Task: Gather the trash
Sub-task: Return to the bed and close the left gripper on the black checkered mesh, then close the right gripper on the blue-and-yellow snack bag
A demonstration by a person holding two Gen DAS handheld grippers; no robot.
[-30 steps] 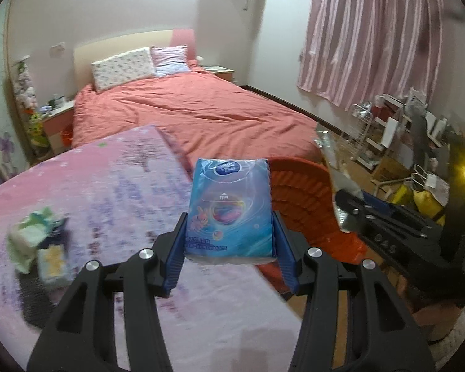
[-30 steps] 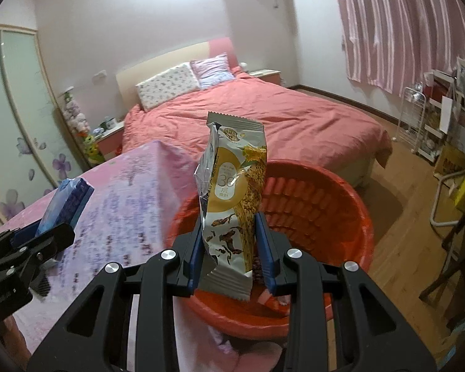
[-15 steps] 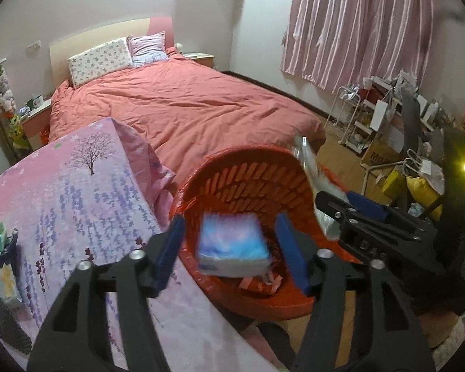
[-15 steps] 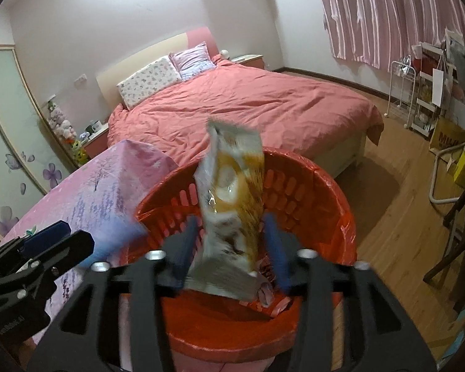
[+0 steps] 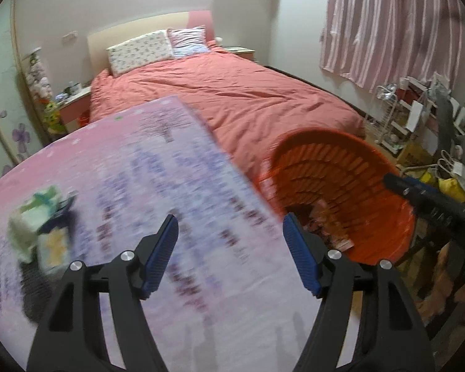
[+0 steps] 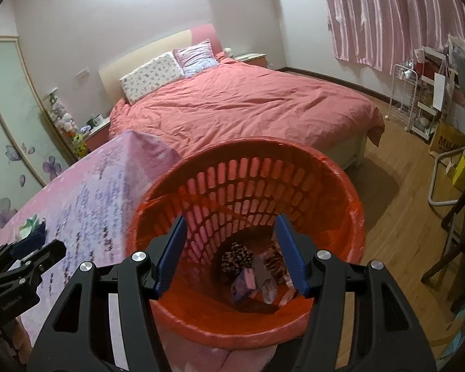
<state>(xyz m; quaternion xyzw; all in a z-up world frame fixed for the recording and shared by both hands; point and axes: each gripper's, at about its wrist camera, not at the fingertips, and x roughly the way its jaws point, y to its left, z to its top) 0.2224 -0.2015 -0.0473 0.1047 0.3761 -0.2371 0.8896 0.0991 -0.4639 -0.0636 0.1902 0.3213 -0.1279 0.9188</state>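
Observation:
A red slotted basket [image 6: 350,192] stands by the table's right edge, with several wrappers and packs [image 6: 254,276] at its bottom. My right gripper [image 6: 231,249] is open and empty over the basket mouth. My left gripper [image 5: 231,251] is open and empty above the pink table [image 5: 133,167]; the basket [image 5: 378,167] is to its right. A blurred pile of trash packets [image 5: 43,220] lies at the table's left, also in the right wrist view [image 6: 31,226]. The right gripper's tip [image 5: 418,192] shows over the basket rim.
A bed with a salmon cover [image 6: 248,105] lies beyond the table and basket. A white wire rack [image 6: 403,99] and cluttered shelves stand at the right by striped curtains. Wooden floor [image 6: 403,192] lies right of the basket. The left gripper [image 6: 18,266] shows at the lower left.
Both grippers opened. The blue tissue pack and the snack wrapper dropped into the basket. The left gripper has swung back left over the table.

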